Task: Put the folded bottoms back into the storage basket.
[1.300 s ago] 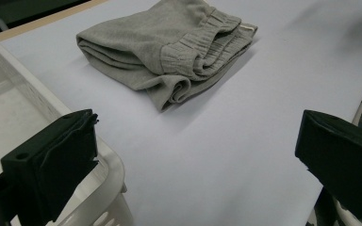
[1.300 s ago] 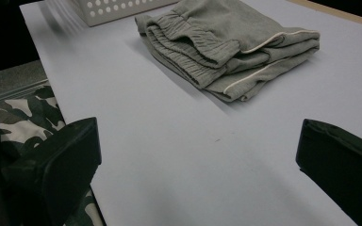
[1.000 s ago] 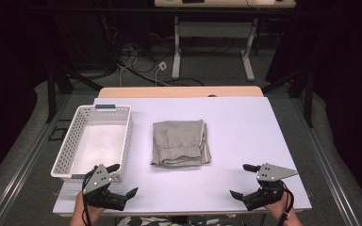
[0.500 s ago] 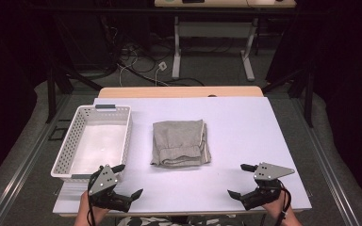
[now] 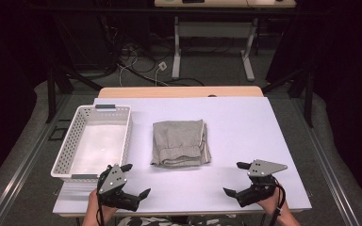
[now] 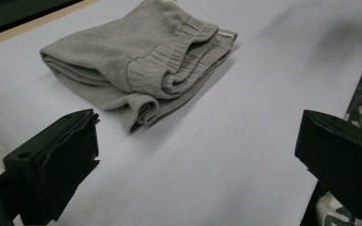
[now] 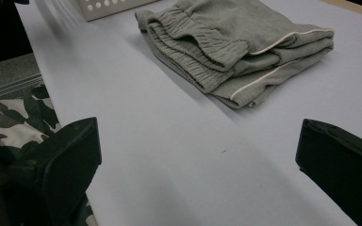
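From the high view, the folded grey trousers [image 5: 180, 142] lie flat in the middle of the desk [image 5: 245, 122], just beside the white basket [image 5: 94, 141], which stands on their left. Your left hand-held gripper [image 5: 136, 181] and right hand-held gripper [image 5: 238, 178] both sit at the near edge of the desk, well apart from the trousers, each with its jaws spread wide and holding nothing.

In the left gripper view, the trousers [image 6: 136, 61] show as a soft, layered stack with the ribbed elastic waistband on top and a rolled fold at the corner nearest you. Expect it to be light and limp: it will sag and unfold if you lift only one layer. Bite the full thickness of that near folded edge, not just the top ply.

In the right gripper view, the trousers [image 7: 238, 52] show a pale piped seam along the edge facing you, with the basket [image 7: 108, 7] just beyond them. The cloth should not slip much, and nothing here is fragile. Take the near corner on this side too, so both grippers carry the stack level.
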Demonstrator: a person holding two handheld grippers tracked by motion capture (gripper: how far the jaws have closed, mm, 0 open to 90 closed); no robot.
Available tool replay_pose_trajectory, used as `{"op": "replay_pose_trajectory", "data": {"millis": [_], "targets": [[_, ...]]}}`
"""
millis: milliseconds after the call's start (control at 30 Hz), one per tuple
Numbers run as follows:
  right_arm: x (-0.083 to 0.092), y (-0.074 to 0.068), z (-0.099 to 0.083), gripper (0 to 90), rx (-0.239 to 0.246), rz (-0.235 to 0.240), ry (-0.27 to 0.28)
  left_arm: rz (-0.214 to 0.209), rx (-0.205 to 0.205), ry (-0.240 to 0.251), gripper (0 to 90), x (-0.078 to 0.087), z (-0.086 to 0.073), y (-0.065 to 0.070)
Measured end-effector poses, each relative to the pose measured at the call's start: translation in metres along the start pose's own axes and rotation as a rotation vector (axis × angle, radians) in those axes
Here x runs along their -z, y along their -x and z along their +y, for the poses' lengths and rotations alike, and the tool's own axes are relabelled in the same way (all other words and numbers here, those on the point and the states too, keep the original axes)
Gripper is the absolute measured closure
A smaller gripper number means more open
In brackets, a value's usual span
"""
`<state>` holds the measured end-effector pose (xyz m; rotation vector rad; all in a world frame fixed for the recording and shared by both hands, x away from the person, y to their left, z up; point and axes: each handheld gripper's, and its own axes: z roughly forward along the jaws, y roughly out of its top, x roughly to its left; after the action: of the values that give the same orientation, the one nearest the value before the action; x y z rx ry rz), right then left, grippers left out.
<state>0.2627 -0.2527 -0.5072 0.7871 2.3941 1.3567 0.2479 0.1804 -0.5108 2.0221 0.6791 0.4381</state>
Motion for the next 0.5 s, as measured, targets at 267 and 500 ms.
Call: {"op": "replay_pose_trajectory", "data": {"millis": [267, 500], "targets": [[-0.008, 0.0, 0.011, 0.4, 0.001, -0.013, -0.013, -0.006, -0.031, -0.005, 0.0, -0.012, 0.01, 0.009], [-0.017, 0.001, 0.021, 0.4, -0.007, -0.004, -0.02, -0.017, -0.028, 0.003, 0.0, -0.026, 0.02, 0.01]]}}
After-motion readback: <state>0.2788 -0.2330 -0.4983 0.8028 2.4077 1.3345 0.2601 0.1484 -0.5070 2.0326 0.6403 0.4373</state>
